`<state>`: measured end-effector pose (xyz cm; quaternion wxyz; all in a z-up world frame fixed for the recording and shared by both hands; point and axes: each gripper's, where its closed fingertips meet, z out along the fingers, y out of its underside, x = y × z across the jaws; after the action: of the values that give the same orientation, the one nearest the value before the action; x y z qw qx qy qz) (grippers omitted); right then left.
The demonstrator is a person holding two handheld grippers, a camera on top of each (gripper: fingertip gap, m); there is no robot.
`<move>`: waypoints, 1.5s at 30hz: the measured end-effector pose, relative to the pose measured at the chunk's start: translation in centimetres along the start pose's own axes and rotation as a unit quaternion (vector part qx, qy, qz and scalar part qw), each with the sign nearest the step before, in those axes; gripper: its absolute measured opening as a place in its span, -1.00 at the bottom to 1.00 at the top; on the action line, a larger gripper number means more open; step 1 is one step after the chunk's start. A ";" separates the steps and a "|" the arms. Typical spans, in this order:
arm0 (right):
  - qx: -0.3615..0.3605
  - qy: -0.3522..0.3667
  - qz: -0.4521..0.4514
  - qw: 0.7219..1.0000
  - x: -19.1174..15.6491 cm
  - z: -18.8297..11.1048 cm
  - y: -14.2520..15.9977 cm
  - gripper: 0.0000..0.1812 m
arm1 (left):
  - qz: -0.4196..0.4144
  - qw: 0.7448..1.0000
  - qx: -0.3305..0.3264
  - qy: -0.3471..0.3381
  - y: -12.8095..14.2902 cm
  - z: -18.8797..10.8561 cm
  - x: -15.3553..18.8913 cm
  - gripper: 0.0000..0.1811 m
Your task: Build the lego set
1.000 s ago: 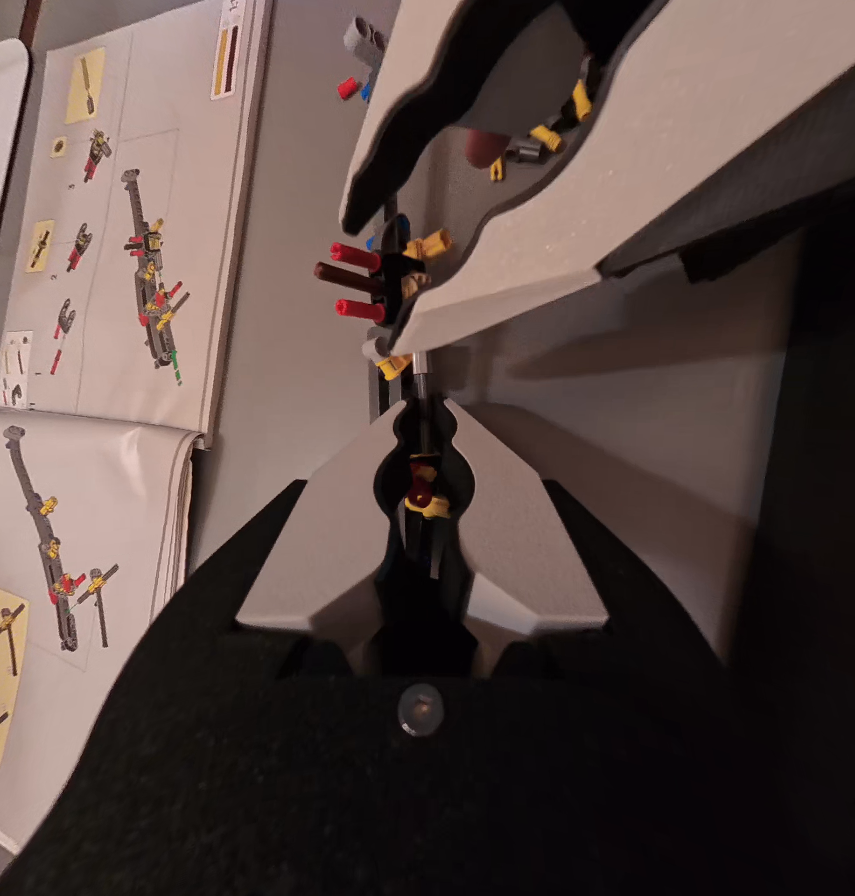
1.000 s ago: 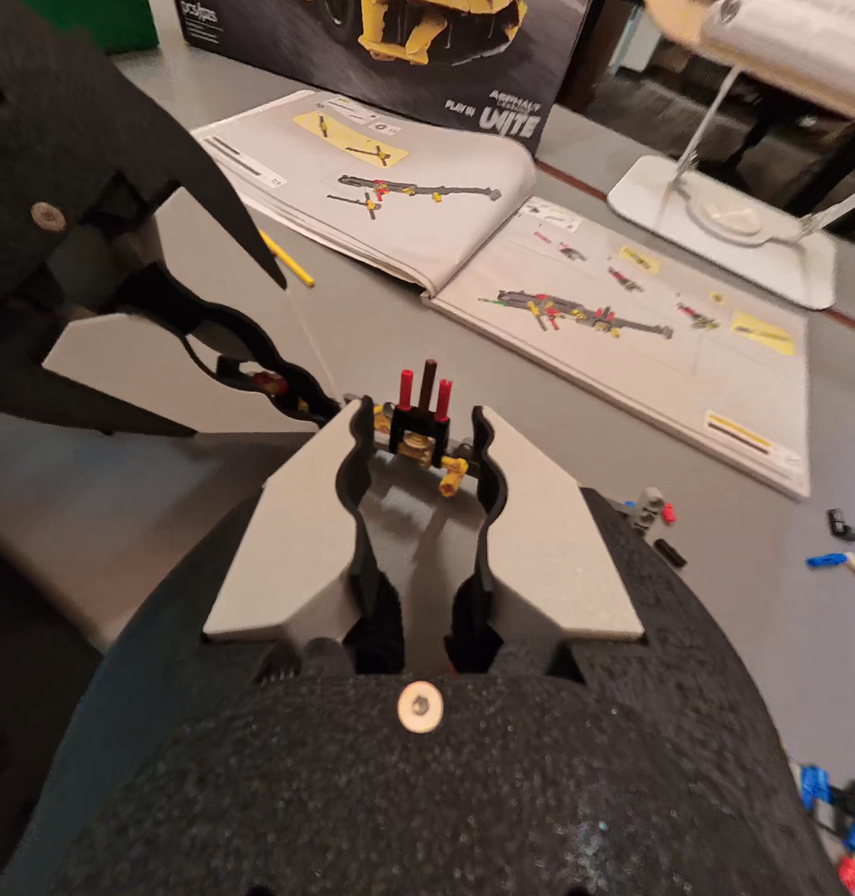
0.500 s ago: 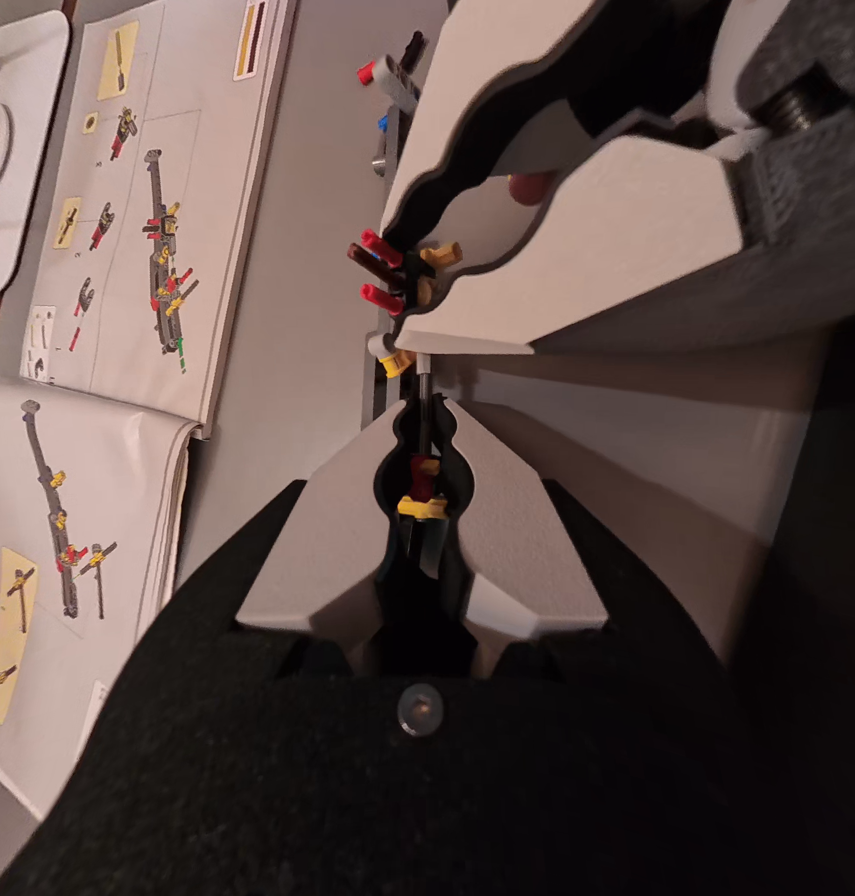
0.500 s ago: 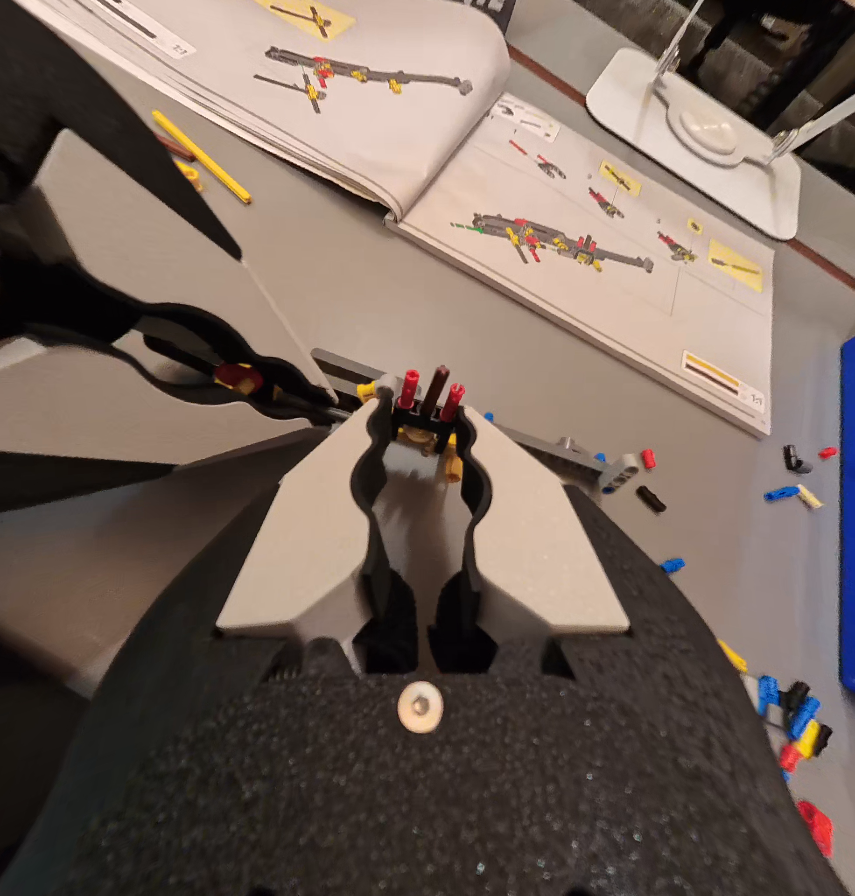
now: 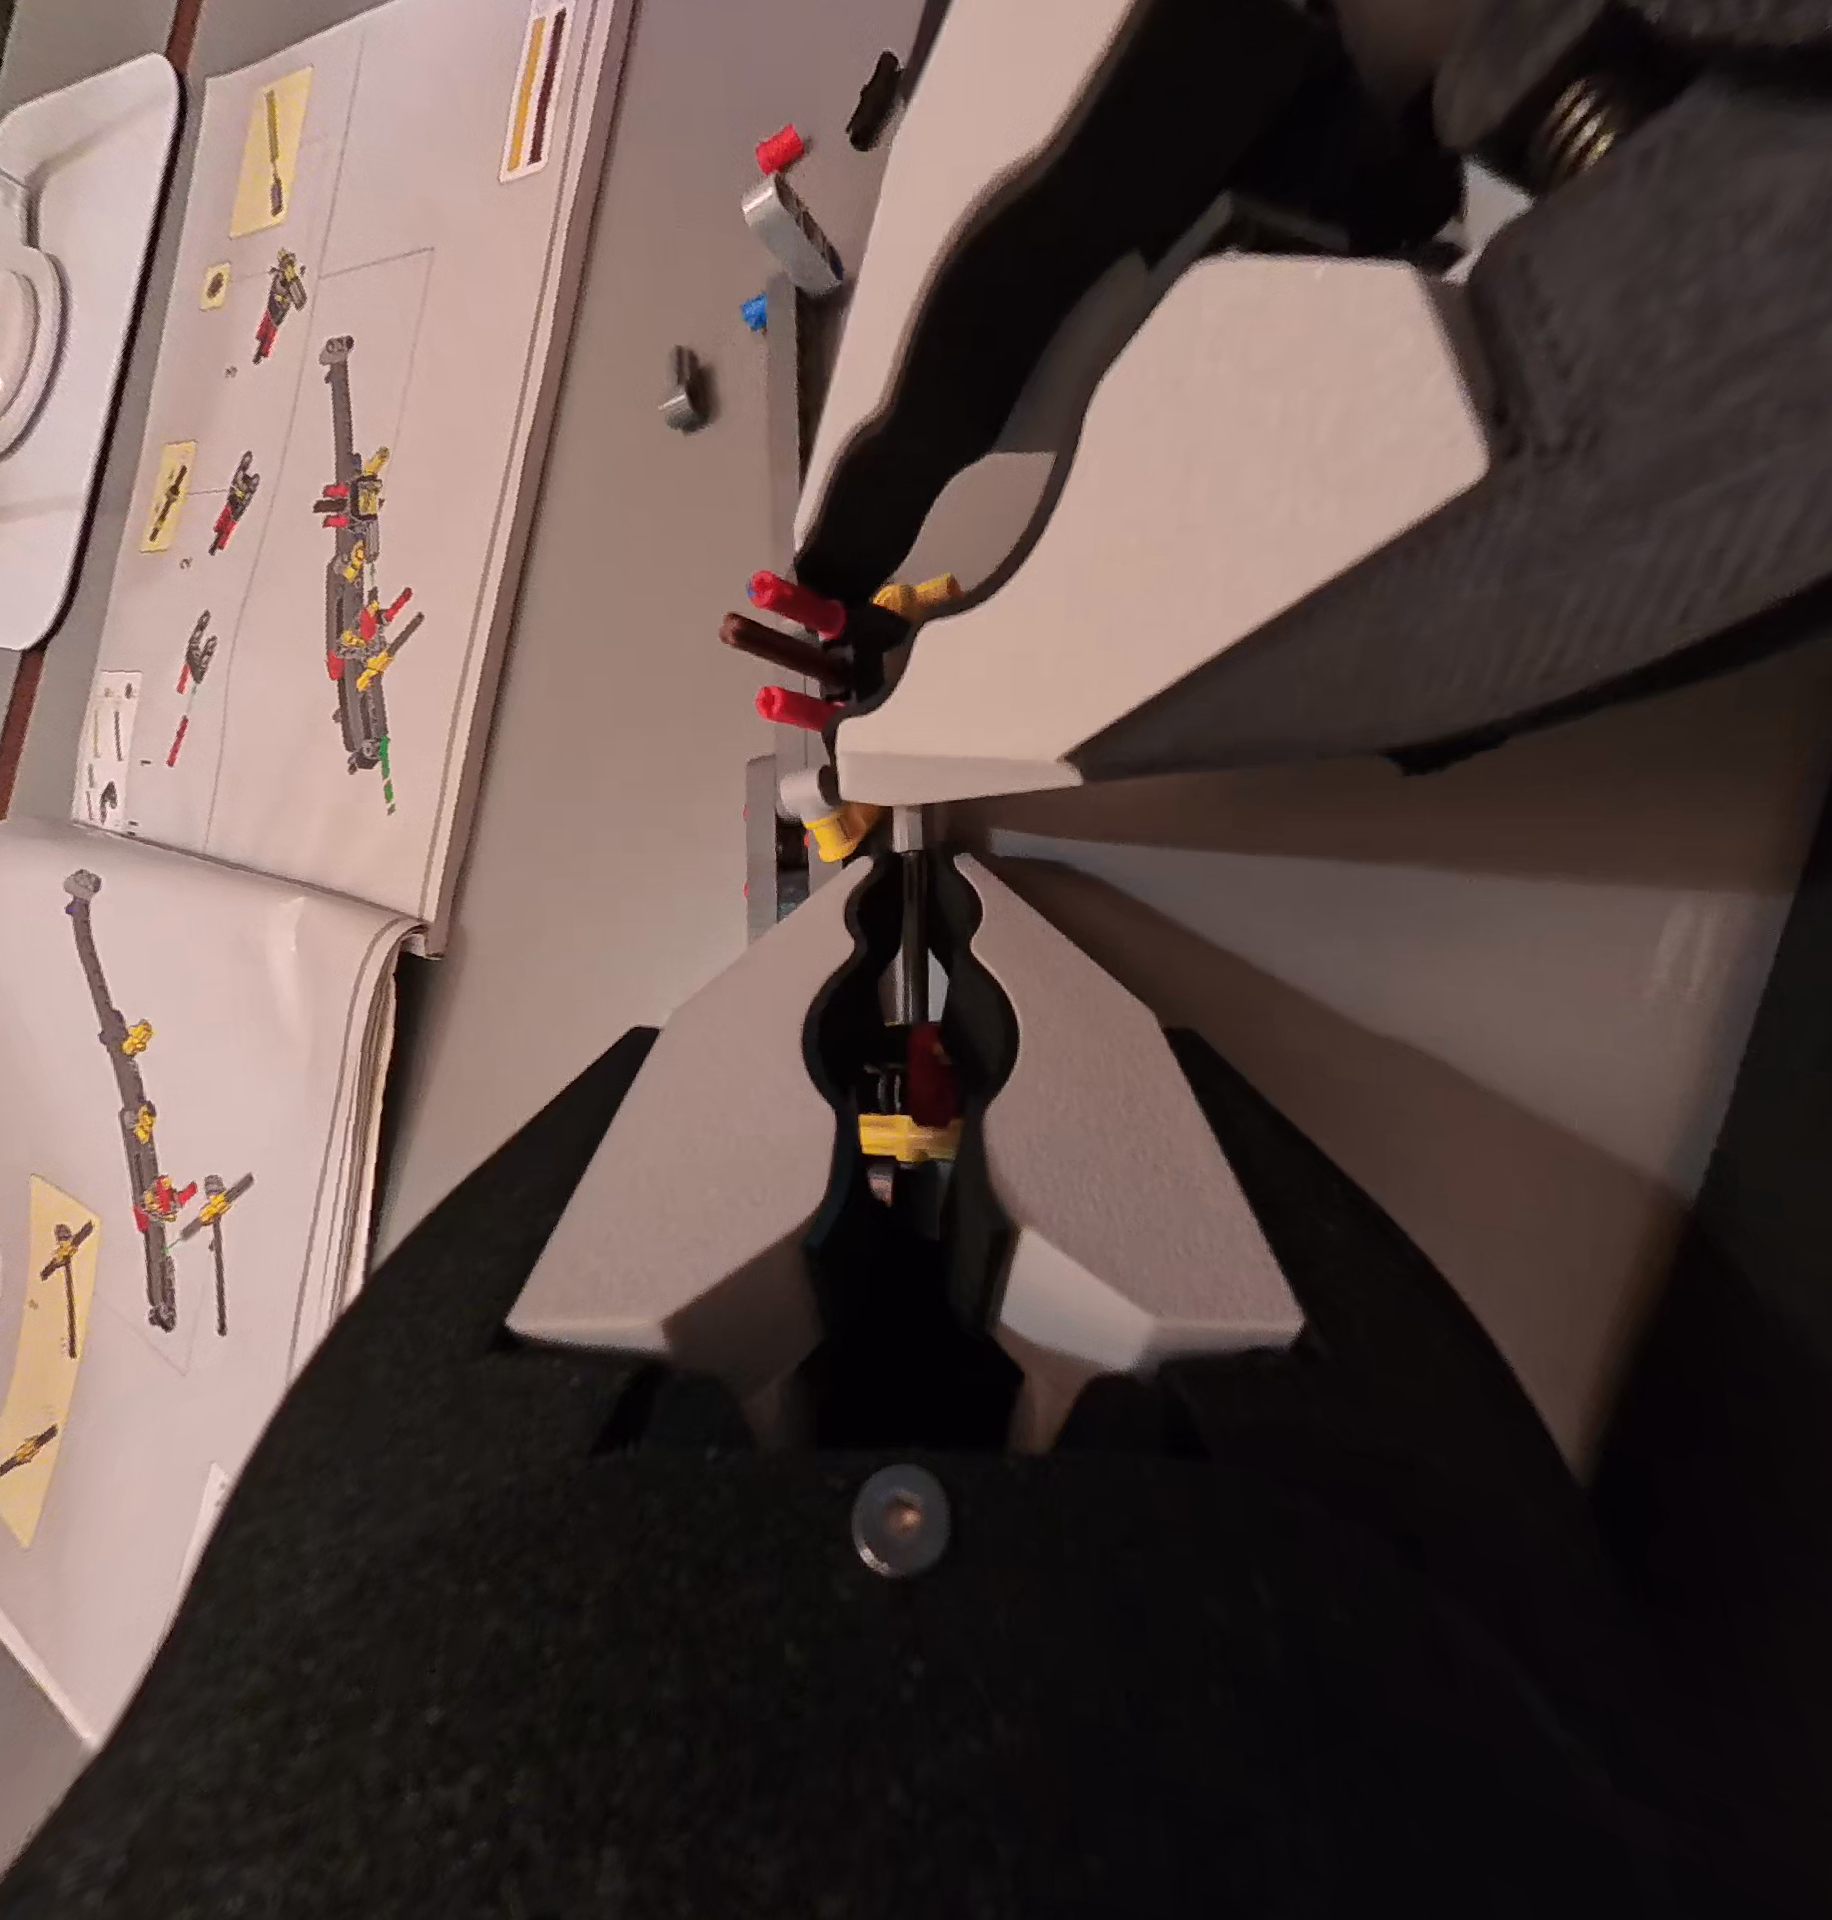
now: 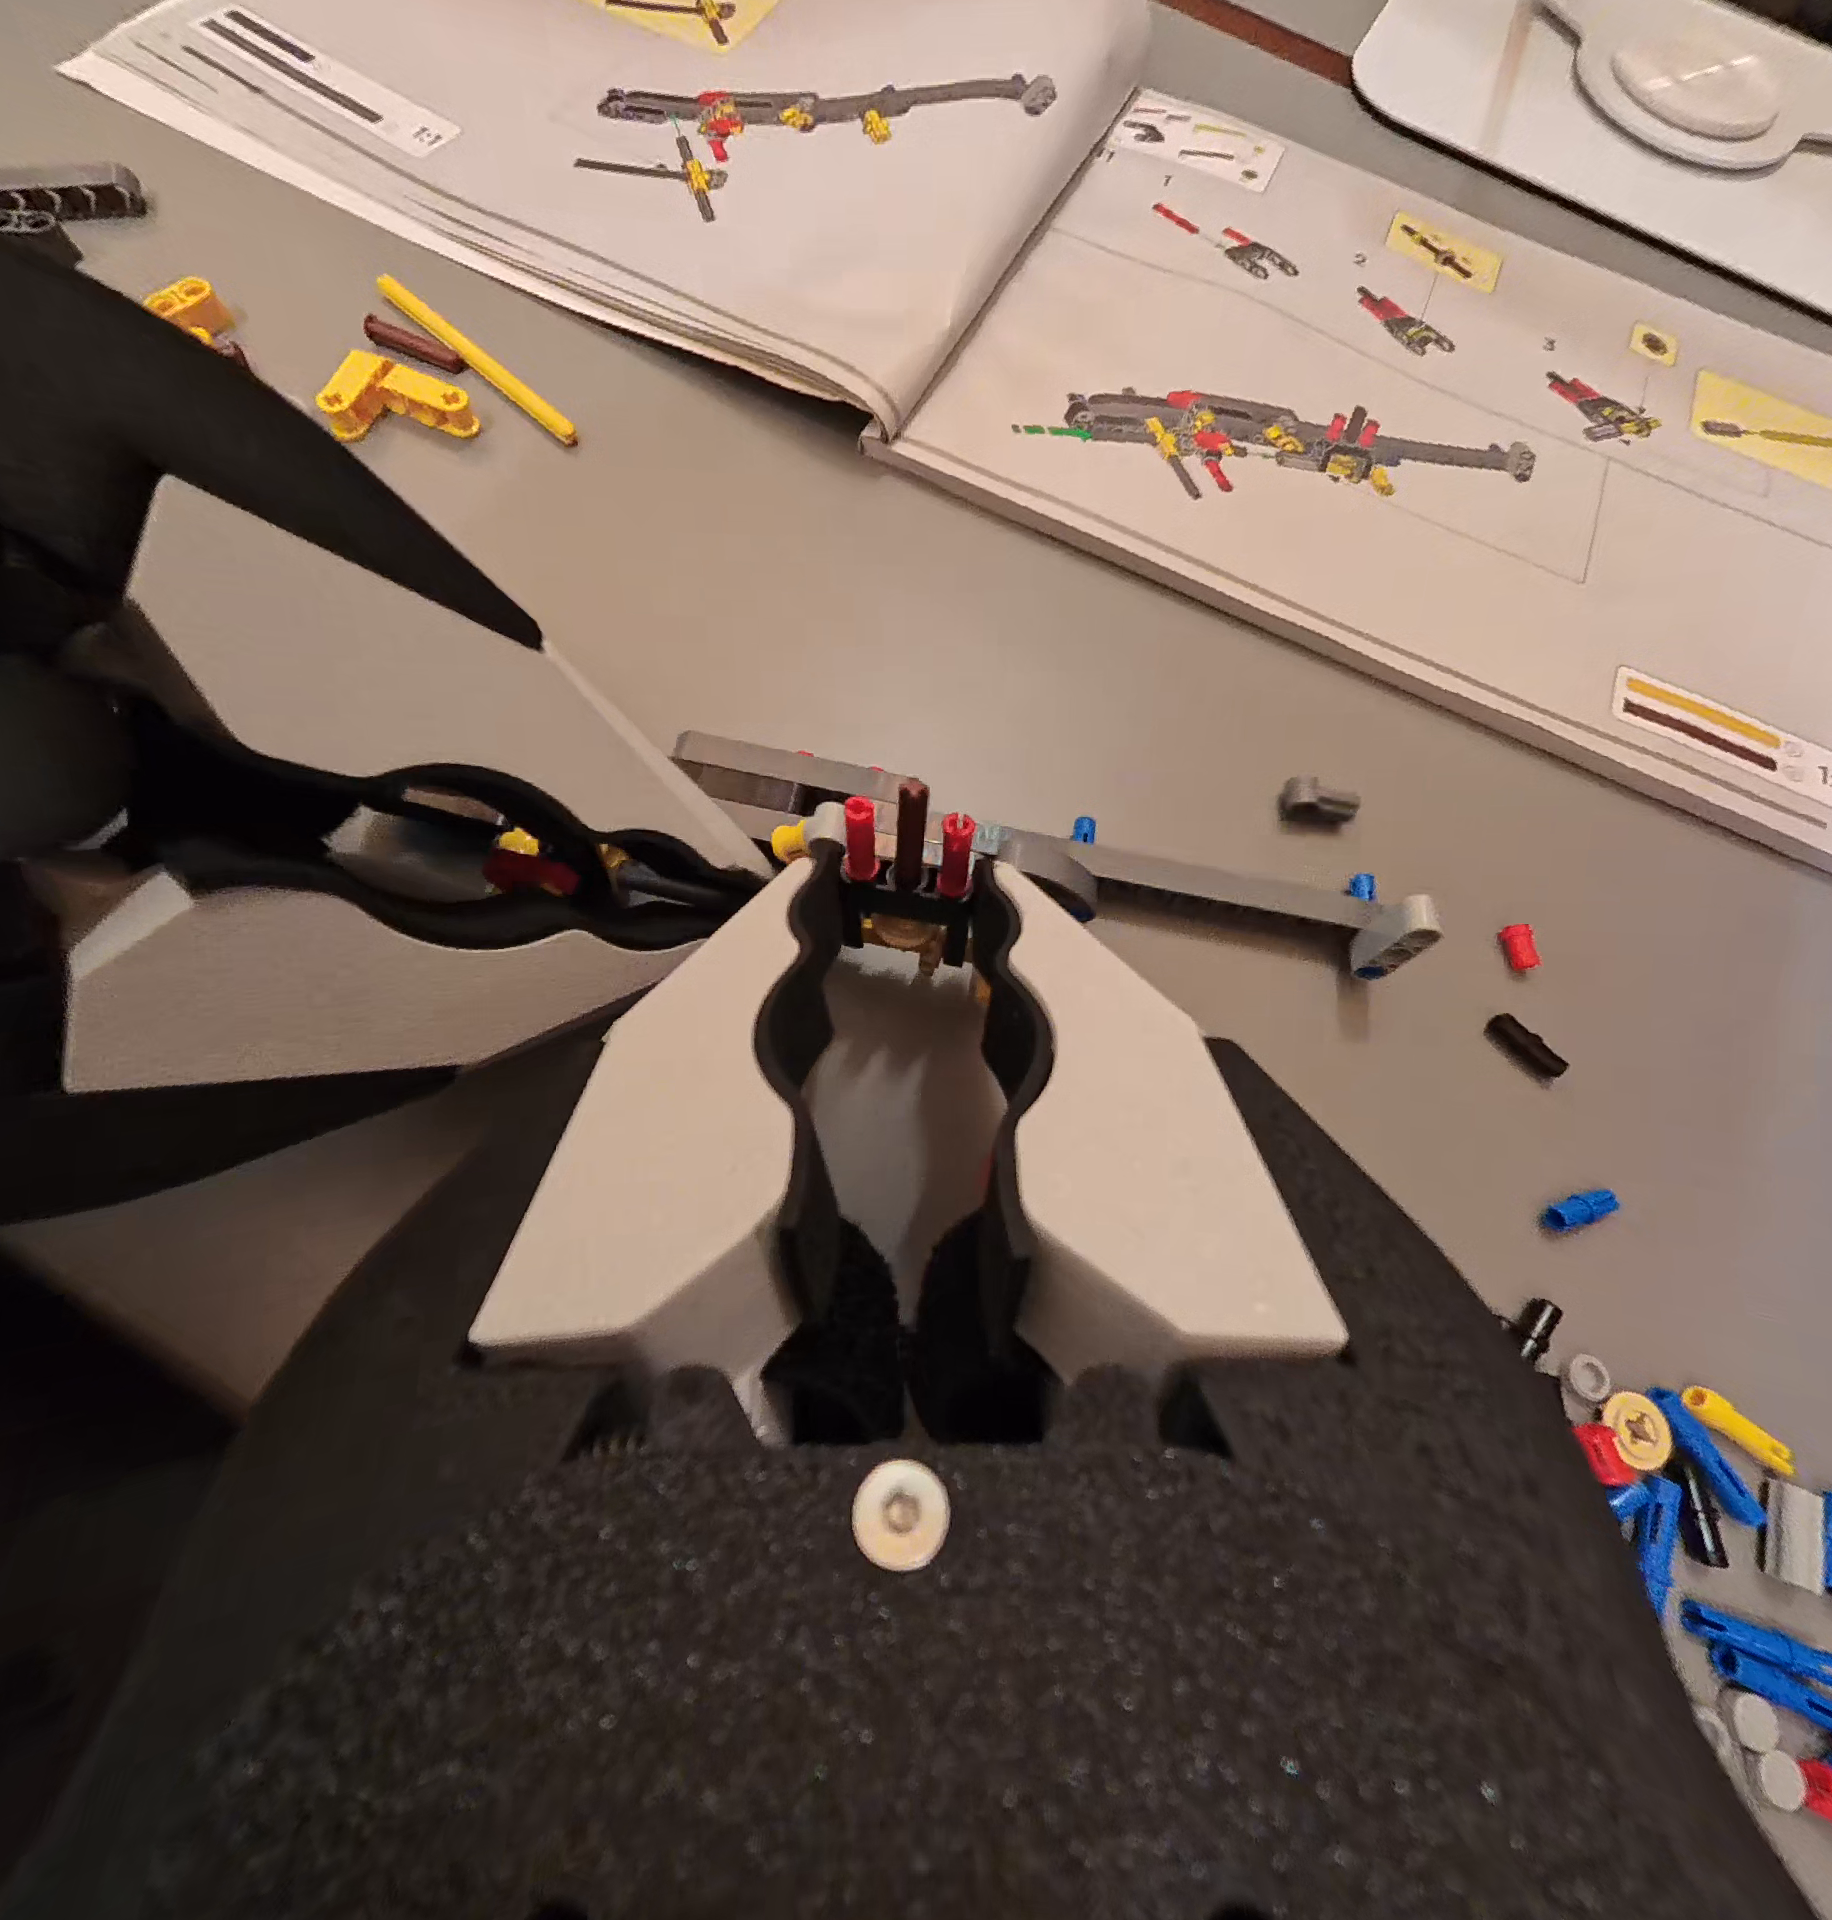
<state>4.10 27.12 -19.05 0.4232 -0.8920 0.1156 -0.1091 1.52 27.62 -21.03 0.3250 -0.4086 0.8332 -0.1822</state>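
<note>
The right gripper (image 6: 907,894) pinches a small black frame (image 6: 907,899), its tips clamped on the frame's two sides. Two red pins (image 6: 858,836) and a dark brown axle (image 6: 912,816) stand out of the frame toward 12 o'clock, left clear of the pads, probably so nothing gets pushed out of its hole. Something tan and yellow sits under the frame; what it is I cannot tell.

The left gripper (image 5: 907,883) comes in from 9 o'clock in the right wrist view. Its tips are nearly together around a thin grey-and-black rod (image 5: 907,935), and deeper in the scalloped throat sit red and yellow bits (image 5: 917,1101) of the same sub-assembly. The two grippers meet almost tip to tip, likely bracing one part while the other is pressed on.

Behind them, from 9 to 3 o'clock, lies the long grey beam (image 6: 1203,883), flat on the table (image 6: 787,582), ribbed with holes and studded with blue pins (the build's spine, judging by the drawings). The open booklet (image 6: 1307,343) lies at 1 o'clock, glossy and curling at the fold.

The fingers (image 6: 673,1122) are matte grey plastic with wavy black rubber linings; the bodies are coarse black foam. Loose pieces are hard, shiny plastic: a yellow rod (image 6: 476,358) at 10 o'clock, a blue heap (image 6: 1743,1538) at 4.
</note>
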 end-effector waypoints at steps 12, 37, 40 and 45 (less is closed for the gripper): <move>0.000 -0.003 -0.003 1.000 0.3 0.2 0.1 -0.74 | -0.027 0.998 0.040 0.039 -0.1 -0.7 0.1 -0.97; -0.014 -0.024 0.018 0.999 -0.3 0.3 0.4 -0.75 | -0.006 1.000 0.002 0.023 0.5 -0.2 0.3 -0.97; -0.015 -0.027 0.024 0.999 -0.4 0.3 0.4 -0.75 | -0.006 1.000 0.002 0.022 0.5 -0.2 0.3 -0.97; -0.017 -0.024 0.021 0.999 -0.5 0.3 0.5 -0.74 | -0.013 1.000 0.002 0.025 0.5 -0.2 0.3 -0.98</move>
<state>3.70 27.22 -19.66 0.4128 -0.8988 0.1259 -0.0771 1.01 27.68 -21.26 0.3027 -0.4138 0.8354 -0.1983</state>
